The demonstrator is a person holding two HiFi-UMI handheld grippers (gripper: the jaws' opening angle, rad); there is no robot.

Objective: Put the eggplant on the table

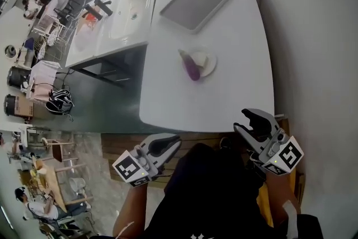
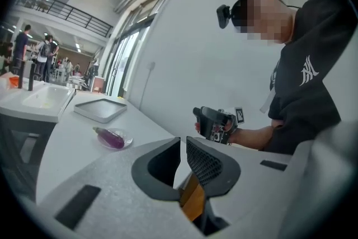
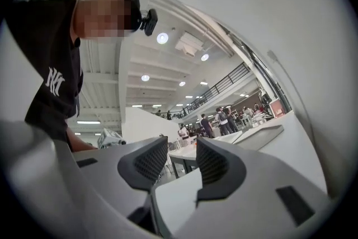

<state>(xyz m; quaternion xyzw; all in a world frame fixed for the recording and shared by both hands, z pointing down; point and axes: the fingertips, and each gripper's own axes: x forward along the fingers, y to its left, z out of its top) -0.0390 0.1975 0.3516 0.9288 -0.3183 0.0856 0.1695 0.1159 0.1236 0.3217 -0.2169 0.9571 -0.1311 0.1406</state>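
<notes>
A purple eggplant [image 1: 191,67] lies on a small clear plate [image 1: 208,62] in the middle of the white table [image 1: 224,99]. The left gripper view has the eggplant [image 2: 111,138] on its plate [image 2: 126,142] off to the left, some way ahead of the jaws. My left gripper [image 1: 177,141] hangs below the table's near edge, jaws together with nothing in them [image 2: 183,143]. My right gripper [image 1: 241,121] is at the near right corner, well short of the plate. It stands open and empty [image 3: 182,149], tilted slightly upward.
A flat grey tray [image 1: 196,3] sits at the far end of the table. A white sink unit [image 1: 120,14] stands to the left across a gap. A white wall [image 1: 313,36] runs along the table's right side. People and furniture fill the hall at far left.
</notes>
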